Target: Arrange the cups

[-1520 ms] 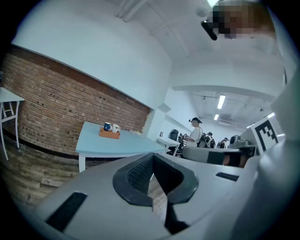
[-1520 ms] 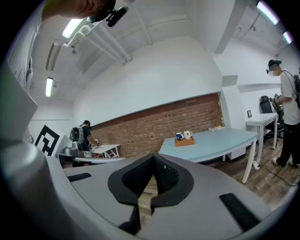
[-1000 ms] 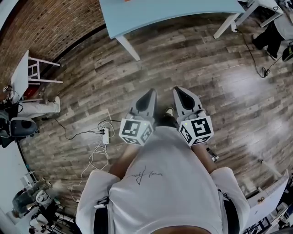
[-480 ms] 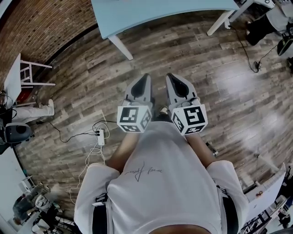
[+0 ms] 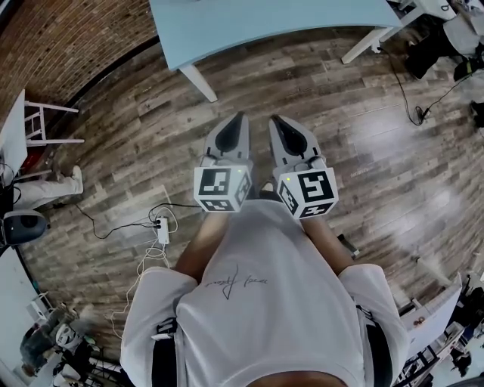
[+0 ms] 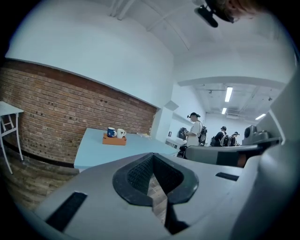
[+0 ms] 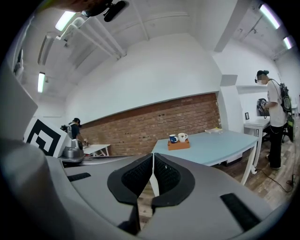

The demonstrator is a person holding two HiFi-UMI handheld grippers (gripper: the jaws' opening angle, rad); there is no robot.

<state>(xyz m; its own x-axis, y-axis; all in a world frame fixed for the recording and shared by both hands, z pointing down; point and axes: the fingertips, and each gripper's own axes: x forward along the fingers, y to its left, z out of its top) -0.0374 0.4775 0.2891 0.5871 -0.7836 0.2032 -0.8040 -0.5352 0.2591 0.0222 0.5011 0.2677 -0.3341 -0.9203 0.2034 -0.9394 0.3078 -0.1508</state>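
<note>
A dark blue cup [image 6: 111, 132] and a white cup [image 6: 121, 133] stand side by side on a small orange-brown tray [image 6: 115, 140], far off on a light blue table [image 6: 93, 151]. The right gripper view shows the same blue cup [image 7: 173, 138], white cup [image 7: 182, 137] and tray [image 7: 178, 145] on the table [image 7: 220, 145]. In the head view my left gripper [image 5: 240, 116] and right gripper [image 5: 274, 119] point side by side over the wood floor toward the table [image 5: 265, 23]. Both are shut and hold nothing. The cups are out of the head view.
A white stool [image 5: 41, 125] stands by the brick wall at left. A power strip with cables [image 5: 161, 230] lies on the floor. The table's white leg [image 5: 198, 82] is just ahead. People stand at desks beyond the table [image 6: 194, 129], [image 7: 274, 126].
Both grippers have moved forward together over the floor. The blue table has come closer. The jaws stay shut.
</note>
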